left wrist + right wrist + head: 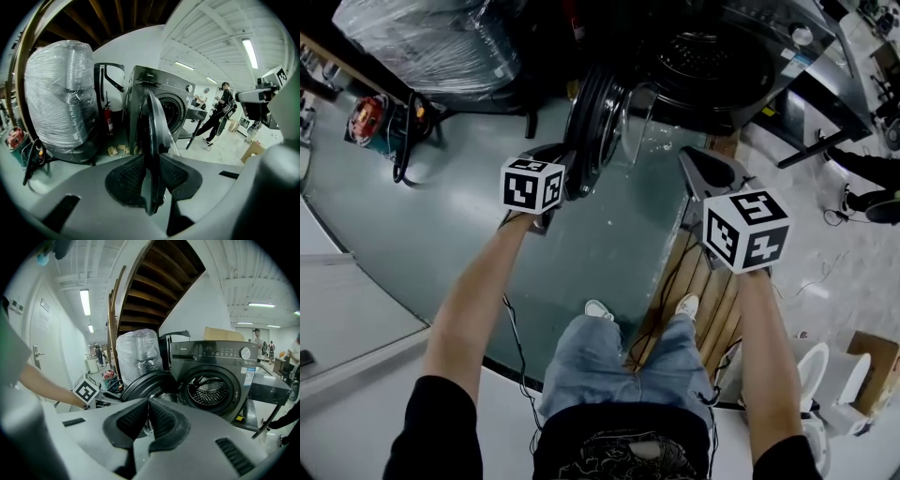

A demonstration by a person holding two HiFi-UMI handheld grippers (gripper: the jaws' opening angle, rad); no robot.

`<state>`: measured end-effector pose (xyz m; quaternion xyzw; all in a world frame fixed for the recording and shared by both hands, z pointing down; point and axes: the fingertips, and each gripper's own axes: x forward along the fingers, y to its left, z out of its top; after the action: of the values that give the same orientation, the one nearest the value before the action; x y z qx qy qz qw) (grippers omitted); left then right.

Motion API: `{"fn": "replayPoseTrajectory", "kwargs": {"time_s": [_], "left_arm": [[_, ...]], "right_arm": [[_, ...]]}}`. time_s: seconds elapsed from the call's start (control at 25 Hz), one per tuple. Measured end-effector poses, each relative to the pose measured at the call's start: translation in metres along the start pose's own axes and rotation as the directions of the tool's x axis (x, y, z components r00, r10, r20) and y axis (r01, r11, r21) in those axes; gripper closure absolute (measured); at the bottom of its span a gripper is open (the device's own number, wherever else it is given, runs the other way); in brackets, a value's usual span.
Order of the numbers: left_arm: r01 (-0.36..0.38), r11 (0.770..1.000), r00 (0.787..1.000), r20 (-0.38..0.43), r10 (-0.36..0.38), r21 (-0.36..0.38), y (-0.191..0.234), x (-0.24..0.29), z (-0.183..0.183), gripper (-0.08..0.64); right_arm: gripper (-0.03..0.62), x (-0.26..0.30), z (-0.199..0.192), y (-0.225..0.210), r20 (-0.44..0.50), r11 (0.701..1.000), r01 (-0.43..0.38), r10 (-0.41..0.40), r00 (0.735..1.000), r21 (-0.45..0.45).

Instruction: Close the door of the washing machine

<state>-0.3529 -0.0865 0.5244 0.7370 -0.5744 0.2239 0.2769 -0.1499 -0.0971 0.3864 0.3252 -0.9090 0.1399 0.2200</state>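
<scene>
The dark front-loading washing machine (722, 56) stands at the top of the head view with its drum (208, 390) exposed. Its round door (595, 122) hangs open, swung out to the left. My left gripper (572, 173) is shut on the door's outer rim; in the left gripper view the door edge (152, 122) runs straight between the two pads. My right gripper (698, 164) hovers to the right of the door in front of the machine, shut with nothing in it (148, 416).
A plastic-wrapped bundle (431, 37) stands left of the machine, with a red appliance (367, 114) and cables on the floor beside it. A wooden pallet (703, 291) lies under my right arm. A person in black (218, 115) walks beyond the machine. A cardboard box (872, 361) sits at right.
</scene>
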Motion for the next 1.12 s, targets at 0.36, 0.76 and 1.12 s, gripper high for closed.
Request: {"fn": "replayPoseTrajectory", "kwargs": {"time_s": [0.36,0.76,1.12], "left_arm": [[-0.089,0.994,0.996,-0.026,0.088,-0.064,-0.036,0.008,0.0,0.469],[-0.15,0.971,0.989,-0.041,0.145,-0.184,-0.096,0.031,0.006,0.463],[-0.142,0.949,0.99,-0.023,0.141,-0.282,-0.146,0.056,0.019,0.448]], "right_arm": [[0.571,-0.022,-0.023,-0.05,0.007,0.998,-0.068,0.068,0.998,0.013],[0.571,-0.055,-0.036,-0.104,0.009,0.995,-0.1,0.1,0.995,0.008],[0.571,-0.072,-0.053,-0.137,0.01,0.994,-0.107,0.106,0.994,0.035]]}}
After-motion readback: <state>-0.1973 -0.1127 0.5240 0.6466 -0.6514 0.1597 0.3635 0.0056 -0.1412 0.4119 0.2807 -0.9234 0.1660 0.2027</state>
